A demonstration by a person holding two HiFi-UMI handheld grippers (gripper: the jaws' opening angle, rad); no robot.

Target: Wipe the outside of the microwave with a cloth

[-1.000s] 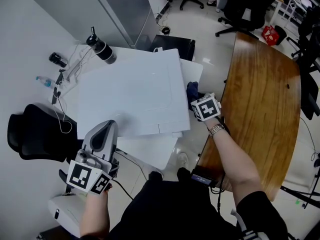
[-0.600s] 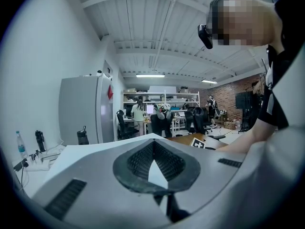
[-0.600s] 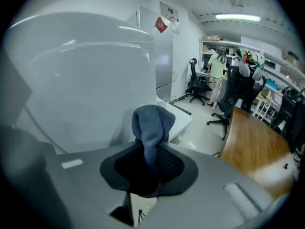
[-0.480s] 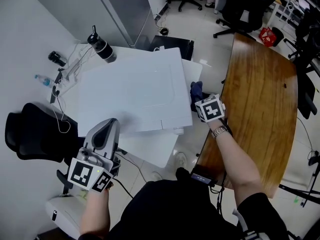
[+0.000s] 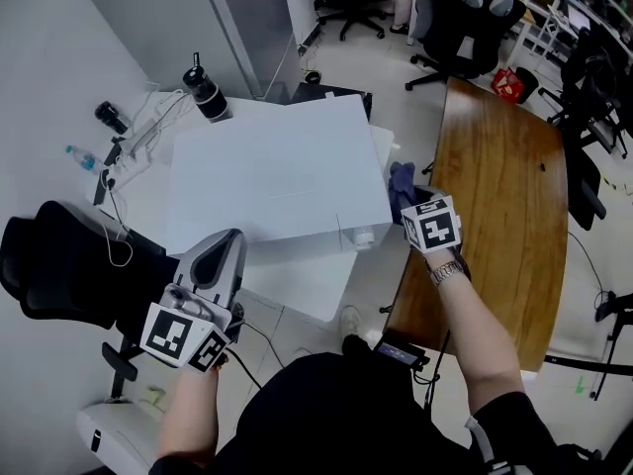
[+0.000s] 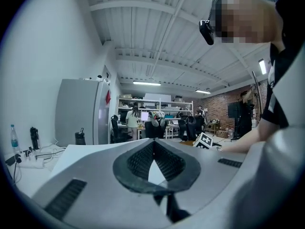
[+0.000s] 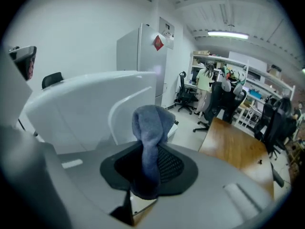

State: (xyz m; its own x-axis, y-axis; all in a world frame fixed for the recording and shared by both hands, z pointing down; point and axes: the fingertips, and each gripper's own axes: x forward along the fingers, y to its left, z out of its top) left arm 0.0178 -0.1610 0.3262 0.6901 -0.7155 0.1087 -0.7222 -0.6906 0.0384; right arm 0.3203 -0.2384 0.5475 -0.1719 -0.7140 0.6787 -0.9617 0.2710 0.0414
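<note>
The white microwave (image 5: pixel 277 171) stands on a white table (image 5: pixel 297 290), seen from above in the head view. A blue cloth (image 5: pixel 402 179) is pinched in my right gripper (image 5: pixel 404 196), which hangs just off the microwave's right side near its front corner. In the right gripper view the cloth (image 7: pixel 150 128) sticks up out of the jaws, with the microwave's (image 7: pixel 90 104) rounded edge behind it. My left gripper (image 5: pixel 230 241) is shut and empty at the front left of the microwave. In the left gripper view its closed jaws (image 6: pixel 153 146) point level across the white top (image 6: pixel 90 151).
A brown wooden table (image 5: pixel 504 196) runs along the right. A black bottle (image 5: pixel 203 92), a small water bottle (image 5: pixel 84 156) and cables lie at the back left. A black office chair (image 5: pixel 59 265) stands to the left, a grey cabinet (image 5: pixel 198 8) behind.
My right gripper has lifted with the cloth and come a little away from the microwave's side. The left gripper has edged toward the microwave's front left.
</note>
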